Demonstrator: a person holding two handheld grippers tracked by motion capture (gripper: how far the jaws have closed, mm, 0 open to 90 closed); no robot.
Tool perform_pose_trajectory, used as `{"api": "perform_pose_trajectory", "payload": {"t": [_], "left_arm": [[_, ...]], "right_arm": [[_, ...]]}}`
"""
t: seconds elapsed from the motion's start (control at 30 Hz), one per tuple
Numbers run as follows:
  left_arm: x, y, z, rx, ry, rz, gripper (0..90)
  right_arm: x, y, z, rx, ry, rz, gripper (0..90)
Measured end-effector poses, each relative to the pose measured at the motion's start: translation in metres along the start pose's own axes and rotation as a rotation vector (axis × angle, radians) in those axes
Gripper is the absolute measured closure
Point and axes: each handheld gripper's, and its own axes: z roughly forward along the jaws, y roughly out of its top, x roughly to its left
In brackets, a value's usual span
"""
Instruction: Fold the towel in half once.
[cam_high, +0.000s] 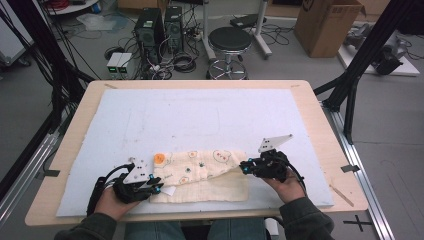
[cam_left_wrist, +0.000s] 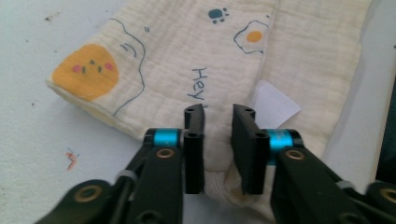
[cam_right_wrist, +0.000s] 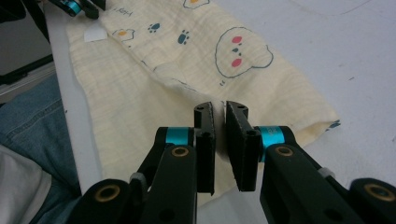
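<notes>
Where "Hey" is printed, cream cloth (cam_left_wrist: 196, 56), white tag (cam_left_wrist: 275, 105).

1. Even, diffuse overhead light is falling across the bench (cam_high: 320, 120) in the high view, and the pale mat (cam_high: 200, 115) is looking bright without glare.
2. Only soft, faint shadows are lying under the hands and the printed cloth (cam_high: 210, 175).
3. The high view is showing slight softness and compression blockiness.
4. In the left gripper view, the near parts of the hand-held gripper (cam_left_wrist: 218, 123) are blurring at the bottom edge.
5. The right gripper view is rendering the cloth weave fairly sharply, while its corners are dimming and softening.
</notes>
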Motion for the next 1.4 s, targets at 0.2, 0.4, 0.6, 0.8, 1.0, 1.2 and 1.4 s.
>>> {"api": "perform_pose_trajectory", "payload": {"t": [0.2,0.4,0.6,0.8,1.0,1.2,1.4], "left_arm": [[-0.001,0.001,-0.004,-0.032,0.014,0.005,87.0],[-0.003,0.000,-0.017,-0.066,0.027,0.010,87.3],[-0.007,-0.005,-0.029,-0.081,0.033,0.006,87.4],[-0.016,-0.009,-0.034,-0.079,0.026,0.018,87.4],[-0.026,-0.011,-0.035,-0.075,0.014,0.038,87.4],[-0.029,-0.013,-0.036,-0.061,0.009,0.042,87.4],[-0.031,-0.016,-0.035,-0.058,-0.009,0.038,87.3]], "right_arm": [[0.003,0.000,0.000,-0.001,0.005,-0.007,82.0],[0.013,0.001,-0.005,-0.007,0.020,-0.022,82.0],[0.023,-0.004,-0.013,0.002,0.018,-0.033,82.0],[0.032,-0.012,-0.014,0.035,0.023,-0.051,81.8],[0.038,-0.019,-0.014,0.052,0.032,-0.055,81.7],[0.044,-0.026,-0.012,0.077,0.037,-0.067,81.7],[0.046,-0.032,-0.009,0.096,0.058,-0.071,80.5]]}}
